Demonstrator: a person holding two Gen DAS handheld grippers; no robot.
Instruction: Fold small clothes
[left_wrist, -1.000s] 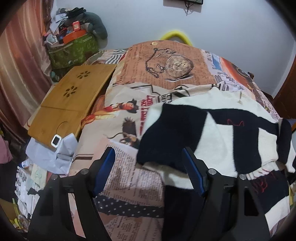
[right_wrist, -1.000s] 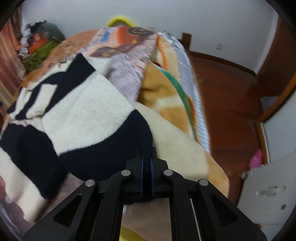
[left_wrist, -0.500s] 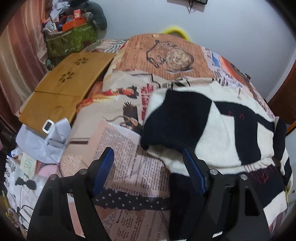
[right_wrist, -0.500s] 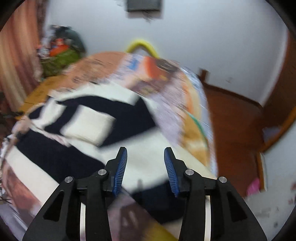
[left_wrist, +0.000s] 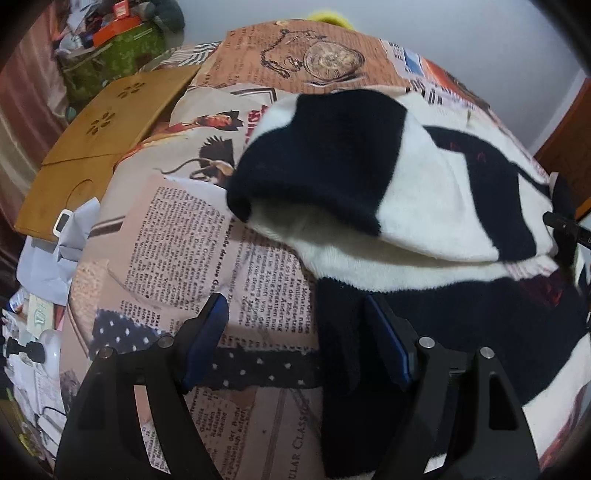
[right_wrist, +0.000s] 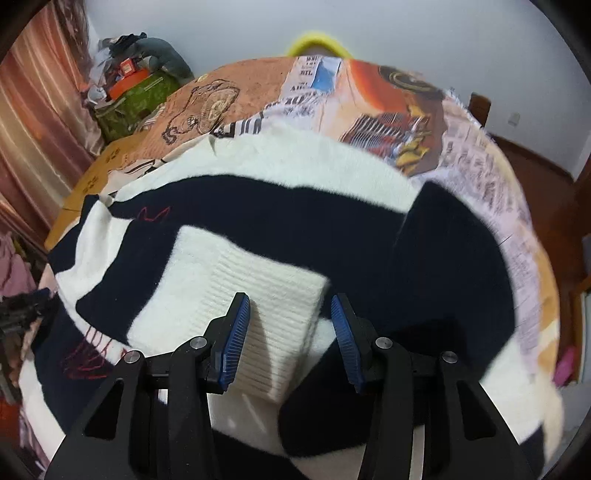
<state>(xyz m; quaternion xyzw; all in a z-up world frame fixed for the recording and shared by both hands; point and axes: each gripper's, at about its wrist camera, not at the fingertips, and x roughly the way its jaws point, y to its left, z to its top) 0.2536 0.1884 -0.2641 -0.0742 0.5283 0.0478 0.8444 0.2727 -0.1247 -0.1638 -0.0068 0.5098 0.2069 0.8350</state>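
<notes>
A black-and-white striped knit sweater (left_wrist: 424, 206) lies on the newspaper-print bedspread (left_wrist: 177, 236), with a sleeve folded across its body. My left gripper (left_wrist: 295, 343) is open and empty, low over the sweater's left edge; the black hem lies between its fingers. My right gripper (right_wrist: 290, 332) is open and empty, just above the sweater (right_wrist: 258, 206), with the white ribbed cuff (right_wrist: 266, 295) of the folded sleeve between its fingers. The right gripper's tip shows at the left wrist view's right edge.
A wooden lap tray (left_wrist: 96, 140) lies at the bed's left side, with a green bag (left_wrist: 114, 55) and clutter behind it. Papers and small items (left_wrist: 37, 295) lie on the floor at left. The wooden floor (right_wrist: 565, 206) is right of the bed.
My right gripper let go of the black sleeve end, opened, and now hovers over the folded sleeve's white cuff. My left gripper stayed open and drew back toward the sweater's near edge.
</notes>
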